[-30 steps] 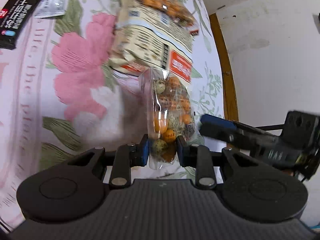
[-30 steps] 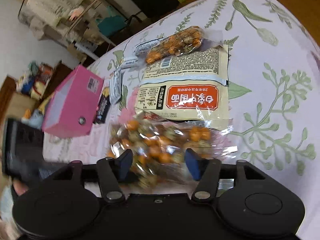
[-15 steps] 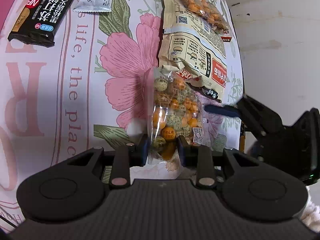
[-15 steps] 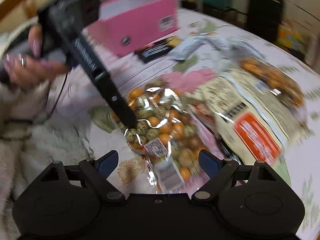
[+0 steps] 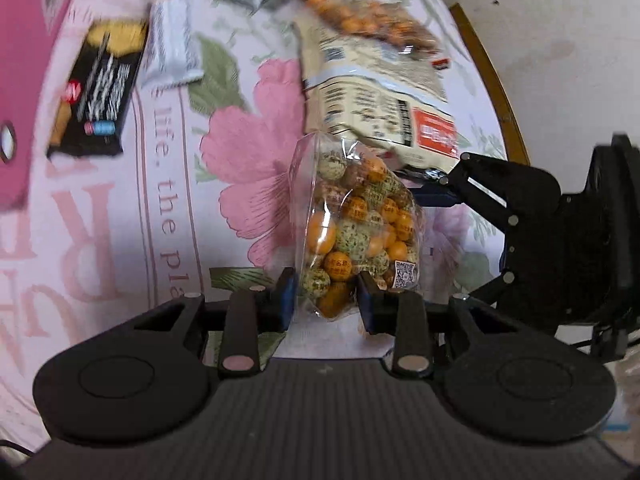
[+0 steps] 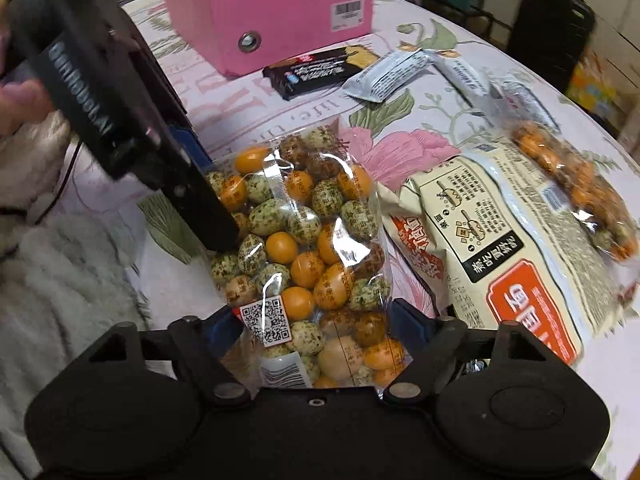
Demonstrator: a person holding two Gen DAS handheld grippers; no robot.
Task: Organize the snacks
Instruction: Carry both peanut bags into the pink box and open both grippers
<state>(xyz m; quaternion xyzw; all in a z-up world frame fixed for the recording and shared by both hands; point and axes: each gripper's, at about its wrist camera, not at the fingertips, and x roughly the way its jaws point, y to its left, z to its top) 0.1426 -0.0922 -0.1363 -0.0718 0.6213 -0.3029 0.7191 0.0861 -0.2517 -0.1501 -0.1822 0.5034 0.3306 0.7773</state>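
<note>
A clear bag of orange and green speckled coated nuts (image 5: 352,228) (image 6: 304,248) is held above the flowered tablecloth. My left gripper (image 5: 326,300) is shut on its near end. My right gripper (image 6: 316,320) has its jaws wide on either side of the bag's other end, with the bag between them; it shows at the right of the left wrist view (image 5: 436,196). A pink box (image 6: 276,12) stands open at the far side of the table.
On the cloth lie a cream noodle packet (image 6: 516,248) (image 5: 380,96), a second bag of nuts (image 6: 576,184), a black biscuit bar (image 6: 320,72) (image 5: 96,92) and grey wrapped bars (image 6: 384,74). A white fluffy sleeve (image 6: 60,280) is at the left.
The right gripper has come in around the bag's far end, its jaws narrower than half a second ago. The left gripper still holds the bag and has swung a little.
</note>
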